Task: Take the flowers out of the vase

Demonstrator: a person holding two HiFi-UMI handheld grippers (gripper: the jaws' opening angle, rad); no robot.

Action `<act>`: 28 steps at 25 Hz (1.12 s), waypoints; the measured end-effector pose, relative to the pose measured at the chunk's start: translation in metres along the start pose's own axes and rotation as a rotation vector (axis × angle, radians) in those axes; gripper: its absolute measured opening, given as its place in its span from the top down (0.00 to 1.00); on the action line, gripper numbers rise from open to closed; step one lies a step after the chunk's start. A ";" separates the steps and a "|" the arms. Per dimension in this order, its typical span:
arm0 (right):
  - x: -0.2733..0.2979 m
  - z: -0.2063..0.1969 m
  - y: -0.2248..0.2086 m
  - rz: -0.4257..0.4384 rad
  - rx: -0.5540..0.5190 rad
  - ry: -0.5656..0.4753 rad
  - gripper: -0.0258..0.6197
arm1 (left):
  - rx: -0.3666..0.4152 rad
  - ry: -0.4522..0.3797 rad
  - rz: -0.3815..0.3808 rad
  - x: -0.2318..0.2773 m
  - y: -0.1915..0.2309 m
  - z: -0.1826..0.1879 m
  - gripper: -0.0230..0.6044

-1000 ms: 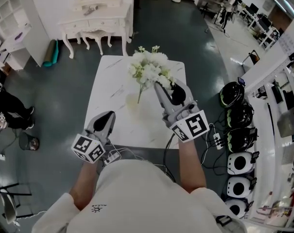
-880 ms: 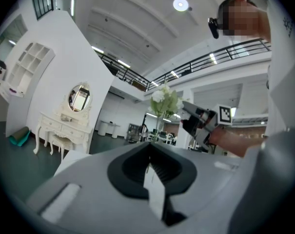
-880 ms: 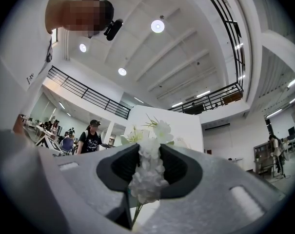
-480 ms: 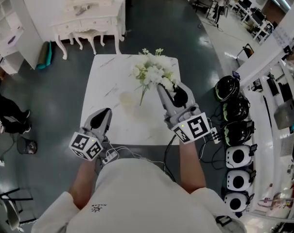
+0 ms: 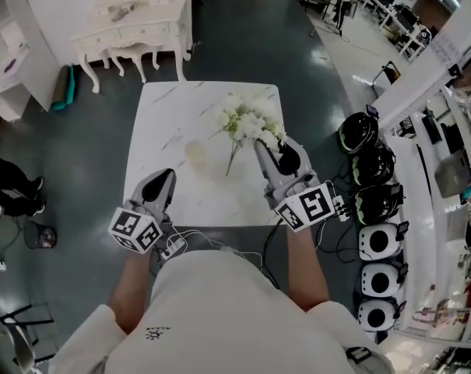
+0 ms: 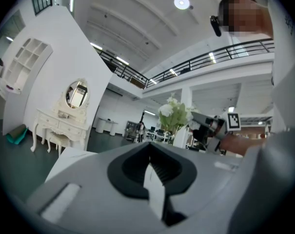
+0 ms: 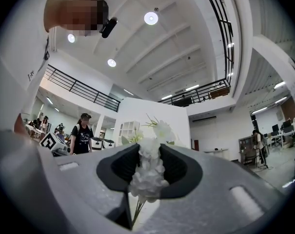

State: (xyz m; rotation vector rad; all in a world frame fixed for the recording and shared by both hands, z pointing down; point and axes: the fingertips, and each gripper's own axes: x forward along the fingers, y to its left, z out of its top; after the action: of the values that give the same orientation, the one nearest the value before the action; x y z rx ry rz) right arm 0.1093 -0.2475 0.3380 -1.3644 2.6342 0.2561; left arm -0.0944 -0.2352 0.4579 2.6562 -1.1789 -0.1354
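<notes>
Right gripper (image 5: 274,148) is clamped on the white flowers (image 5: 247,121): in the right gripper view the blossoms (image 7: 148,172) are pinched between the two dark pads, with thin green stems hanging below. In the head view the right forearm reaches out from the body toward 12 o'clock, marker cube near the wrist. The bouquet sits at 11 o'clock from the jaw tips, over the white marble table (image 5: 161,123).

Left gripper (image 5: 163,179) is held low at the table's near edge, at 8 o'clock from the bouquet, forearm straight out from the body. Its jaws are drawn together but for a thin slit, with nothing between them (image 6: 149,174). Its own view looks level across the table and shows the bouquet (image 6: 174,113) with the right gripper (image 6: 206,126) at 3 o'clock of it.

A pale vase (image 5: 195,153), hard to make out, stands on the table at 9 o'clock of the stems' lower end. The stems are beside it, not in it
</notes>
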 end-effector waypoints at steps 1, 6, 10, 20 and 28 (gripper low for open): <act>-0.002 -0.004 0.000 -0.003 0.004 0.009 0.79 | 0.001 0.005 0.001 0.000 0.000 -0.002 0.98; -0.013 -0.020 0.003 -0.018 0.025 0.045 0.79 | -0.008 0.026 0.005 -0.004 0.002 -0.012 0.98; -0.020 -0.031 0.004 -0.031 0.040 0.065 0.79 | -0.021 0.036 0.003 -0.007 0.003 -0.018 0.98; -0.037 -0.053 0.011 -0.055 0.078 0.109 0.79 | -0.029 0.048 0.002 -0.015 0.001 -0.023 0.98; -0.050 -0.069 0.013 -0.072 0.102 0.138 0.79 | -0.026 0.057 0.012 -0.024 -0.001 -0.026 0.98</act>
State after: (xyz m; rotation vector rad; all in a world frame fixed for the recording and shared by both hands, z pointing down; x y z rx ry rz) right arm 0.1232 -0.2159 0.4170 -1.4884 2.6589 0.0184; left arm -0.1052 -0.2127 0.4829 2.6120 -1.1669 -0.0724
